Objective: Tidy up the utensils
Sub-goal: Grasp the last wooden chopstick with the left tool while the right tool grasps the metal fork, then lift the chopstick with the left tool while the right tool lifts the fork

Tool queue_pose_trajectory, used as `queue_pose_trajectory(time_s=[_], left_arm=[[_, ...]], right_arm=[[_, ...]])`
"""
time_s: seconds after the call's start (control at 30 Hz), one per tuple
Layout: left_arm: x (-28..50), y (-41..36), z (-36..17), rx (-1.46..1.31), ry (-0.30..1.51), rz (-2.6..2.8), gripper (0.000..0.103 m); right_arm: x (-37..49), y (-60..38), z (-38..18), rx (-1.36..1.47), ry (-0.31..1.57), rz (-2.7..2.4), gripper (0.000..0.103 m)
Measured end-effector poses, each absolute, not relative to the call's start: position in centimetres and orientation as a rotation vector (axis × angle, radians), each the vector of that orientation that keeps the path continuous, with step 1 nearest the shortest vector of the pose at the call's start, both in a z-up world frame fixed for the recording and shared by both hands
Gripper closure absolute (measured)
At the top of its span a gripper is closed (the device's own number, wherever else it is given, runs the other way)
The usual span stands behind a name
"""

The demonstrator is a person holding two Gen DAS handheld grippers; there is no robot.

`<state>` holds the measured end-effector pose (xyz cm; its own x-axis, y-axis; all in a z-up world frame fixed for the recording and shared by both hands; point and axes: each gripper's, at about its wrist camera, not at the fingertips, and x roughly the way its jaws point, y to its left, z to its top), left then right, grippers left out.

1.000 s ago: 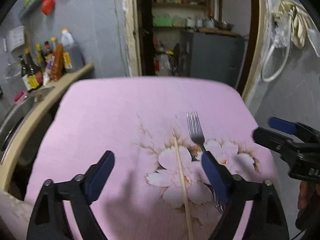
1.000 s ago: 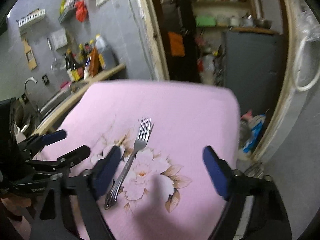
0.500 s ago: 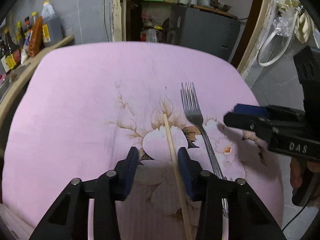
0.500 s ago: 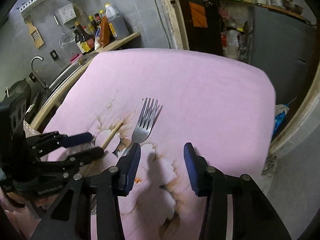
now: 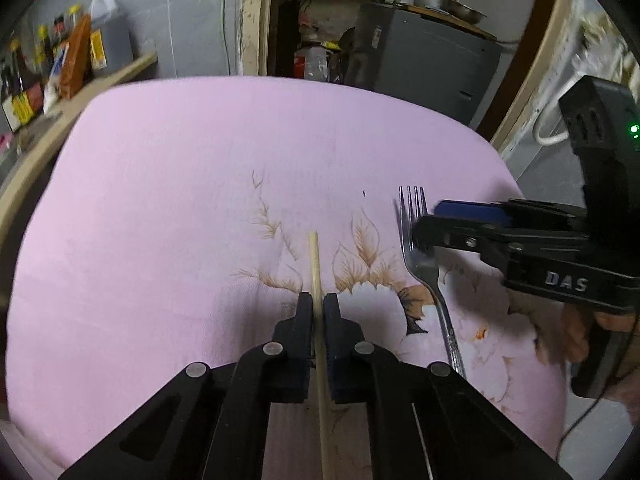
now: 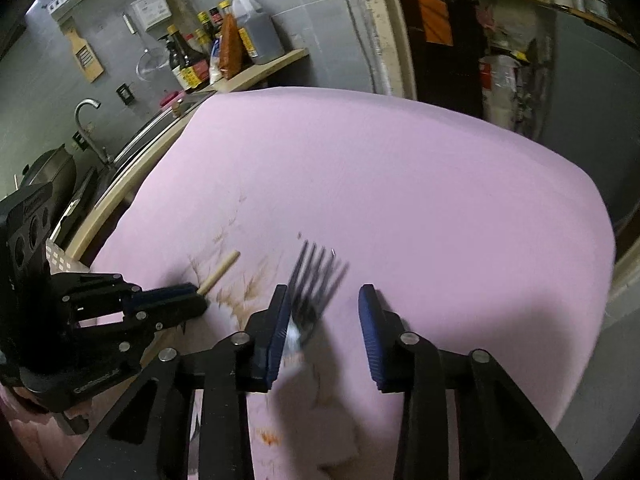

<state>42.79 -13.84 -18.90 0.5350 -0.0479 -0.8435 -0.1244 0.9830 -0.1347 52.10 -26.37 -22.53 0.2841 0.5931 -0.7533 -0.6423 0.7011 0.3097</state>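
chopstick [image 5: 315,264] and fork [image 6: 310,280] on pink floral table [image 5: 180,184]
left gripper [image 5: 317,306] jaws clamped on chopstick, lower centre; right gripper [image 6: 323,312] jaws just closing, apart, fork between, unpressed.

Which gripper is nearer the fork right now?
Right. The right gripper straddles the fork, jaws not yet gripping; the left gripper sits beside it, shut on the chopstick.

A pink flowered tablecloth [image 5: 180,184] carries a wooden chopstick [image 5: 314,260] beside a metal fork [image 5: 424,268].
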Motion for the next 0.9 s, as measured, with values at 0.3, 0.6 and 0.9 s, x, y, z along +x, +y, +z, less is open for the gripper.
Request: queue_pose_trajectory(time_s=[0.3,0.6,0.9], left_arm=[[45.3,-12.3,-18.8,-0.32,1.102,-0.014,0.097],[46.2,-15.0,-18.4,-0.134,1.176,-0.008,0.098],[42.0,-15.3,-14.8,-0.264,0.959,-0.086,0.098]], right_arm=[[53.1,-25.2,-22.2,-0.078,0.991,0.89,0.085],[51.8,-25.3,-21.1,-0.099,0.985,0.871,0.099],[48.2,-29.0,-15.9,-0.051,0.85,0.764,0.1]])
